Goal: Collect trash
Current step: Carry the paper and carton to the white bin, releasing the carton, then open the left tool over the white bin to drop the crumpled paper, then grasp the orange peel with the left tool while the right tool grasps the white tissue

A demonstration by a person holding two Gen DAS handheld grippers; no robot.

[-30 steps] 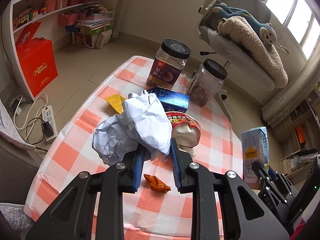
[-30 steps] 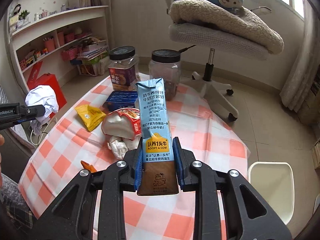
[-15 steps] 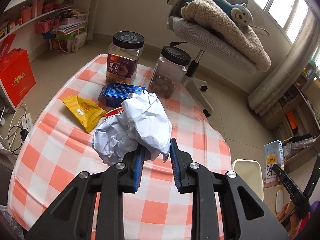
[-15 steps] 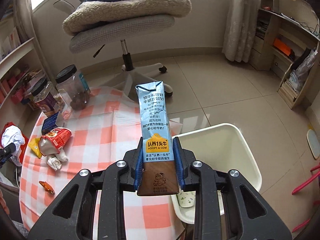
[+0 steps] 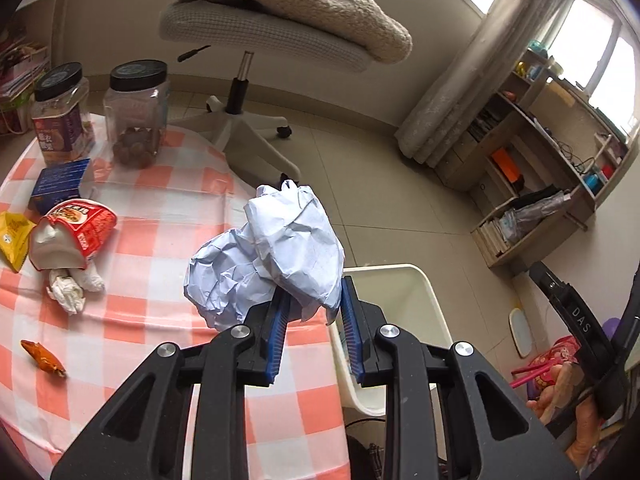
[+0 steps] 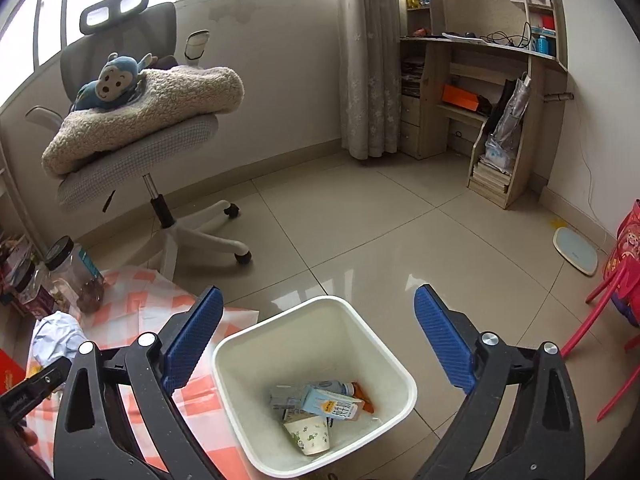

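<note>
Our right gripper [image 6: 318,330] has just sprung its blue jaws wide and holds nothing; the blue milk carton [image 6: 330,403] it carried a second ago now lies inside the white plastic waste bin [image 6: 384,354], directly below the jaws, among a paper cup and other scraps. That piece is done. Our left gripper [image 5: 313,312] has swung over from the table and stays clamped on the crumpled white paper ball [image 5: 272,264], now just short of the bin's rim. Further from the bin, on the orange-checked tablecloth [image 5: 160,240], the red noodle cup [image 5: 76,232], tissue, yellow wrapper and orange scrap wait.
</note>
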